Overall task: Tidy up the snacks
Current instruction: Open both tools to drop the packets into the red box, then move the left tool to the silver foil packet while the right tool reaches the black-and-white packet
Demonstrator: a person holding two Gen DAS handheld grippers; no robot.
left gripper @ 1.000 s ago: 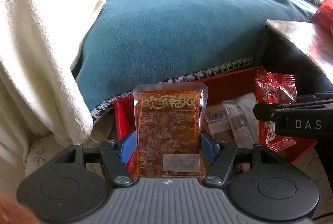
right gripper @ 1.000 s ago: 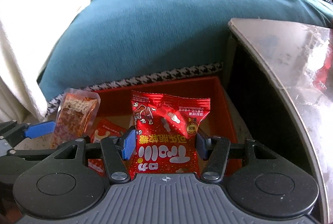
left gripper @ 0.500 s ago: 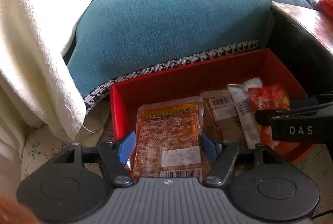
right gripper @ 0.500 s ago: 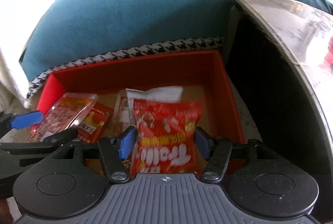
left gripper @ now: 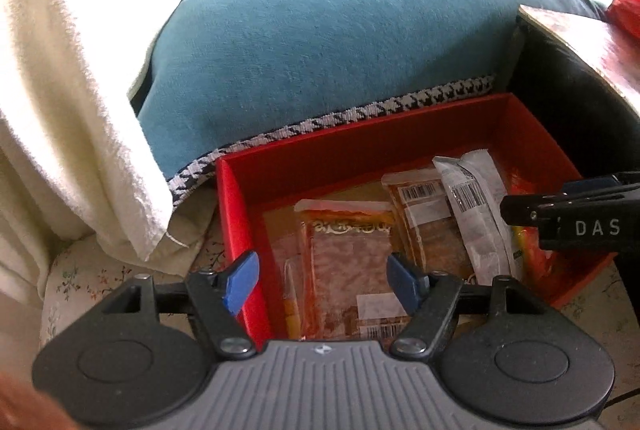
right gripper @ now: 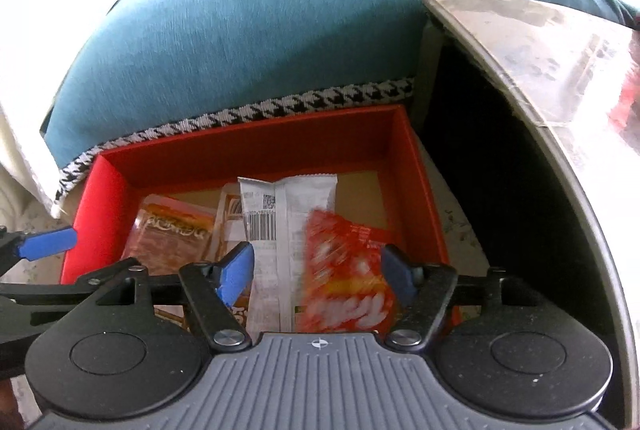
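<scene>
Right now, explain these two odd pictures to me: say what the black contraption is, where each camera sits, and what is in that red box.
A person holds a hand tool in each hand, each with two blue-tipped fingers and a camera looking along them. One picture comes from the left gripper, the other from the right gripper. Both point down into a red box on the floor by a teal-covered sofa. In the box lie an orange packet, a white packet showing a barcode, and a red packet, blurred. Both grippers' jaws are opening; the packets sit between the fingers, but nothing is gripped.
</scene>
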